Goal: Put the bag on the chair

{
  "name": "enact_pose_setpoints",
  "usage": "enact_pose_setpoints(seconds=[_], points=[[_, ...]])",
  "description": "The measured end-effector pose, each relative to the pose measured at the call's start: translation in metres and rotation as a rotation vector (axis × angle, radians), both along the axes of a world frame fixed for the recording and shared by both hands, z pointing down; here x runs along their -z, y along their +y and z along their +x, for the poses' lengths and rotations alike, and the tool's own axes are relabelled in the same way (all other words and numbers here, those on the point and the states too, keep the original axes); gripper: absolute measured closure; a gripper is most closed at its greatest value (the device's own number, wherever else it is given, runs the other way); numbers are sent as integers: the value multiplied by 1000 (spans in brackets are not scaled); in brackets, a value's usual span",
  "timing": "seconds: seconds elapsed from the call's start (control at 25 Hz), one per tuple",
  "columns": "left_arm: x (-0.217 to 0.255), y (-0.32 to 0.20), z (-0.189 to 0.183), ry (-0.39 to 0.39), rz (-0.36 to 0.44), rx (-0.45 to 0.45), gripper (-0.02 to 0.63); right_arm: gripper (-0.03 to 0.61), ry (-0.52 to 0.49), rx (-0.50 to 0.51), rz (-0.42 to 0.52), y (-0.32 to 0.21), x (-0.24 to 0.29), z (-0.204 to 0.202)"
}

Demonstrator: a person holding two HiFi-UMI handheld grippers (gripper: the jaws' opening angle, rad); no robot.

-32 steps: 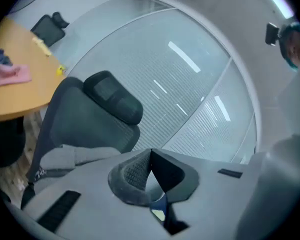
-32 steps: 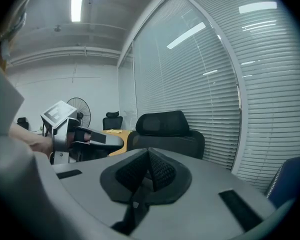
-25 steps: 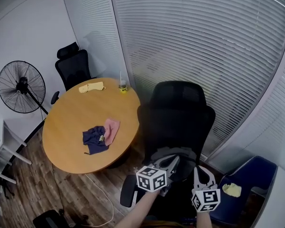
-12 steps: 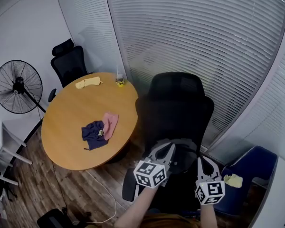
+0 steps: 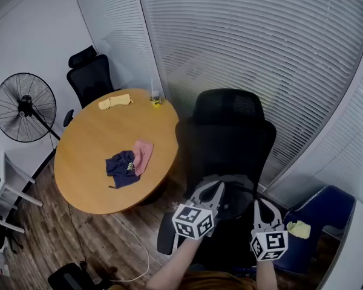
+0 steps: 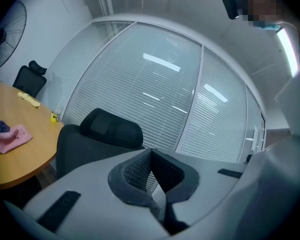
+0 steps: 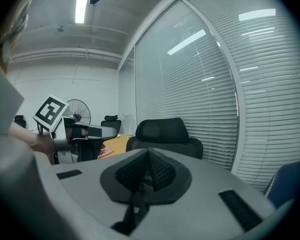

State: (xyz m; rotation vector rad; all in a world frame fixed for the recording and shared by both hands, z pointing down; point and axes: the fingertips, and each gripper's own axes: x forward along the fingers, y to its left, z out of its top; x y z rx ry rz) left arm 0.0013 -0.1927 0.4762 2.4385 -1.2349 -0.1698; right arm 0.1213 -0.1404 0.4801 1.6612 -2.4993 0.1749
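A black office chair (image 5: 227,138) stands against the slatted glass wall. Both grippers are held low in front of its seat. The left gripper (image 5: 214,187) has its jaws pressed together with nothing between them, as its own view confirms (image 6: 150,152). The right gripper (image 5: 261,203) beside it is closed and empty too (image 7: 148,153). A dark bundle with a pale grey rim (image 5: 236,183) lies on the seat at the grippers' tips; whether it is the bag I cannot tell. Left of the chair is a round wooden table (image 5: 97,144) carrying a navy cloth (image 5: 121,168) and a pink cloth (image 5: 143,153).
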Motion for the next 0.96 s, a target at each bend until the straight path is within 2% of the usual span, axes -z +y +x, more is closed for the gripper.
enact_pose_setpoints(seconds=[0.48,0.72,0.96], points=[[-12,0,3,1,-38,-7,591,566,-1,-29,-30,0,-7,8],[-10,-2,0,-6,-17,15,591,566,2,-36,-37,0,-9,10],[-14,-1,0,-7,-35,14,591,566,-2,-32,-37,0,-13,13]])
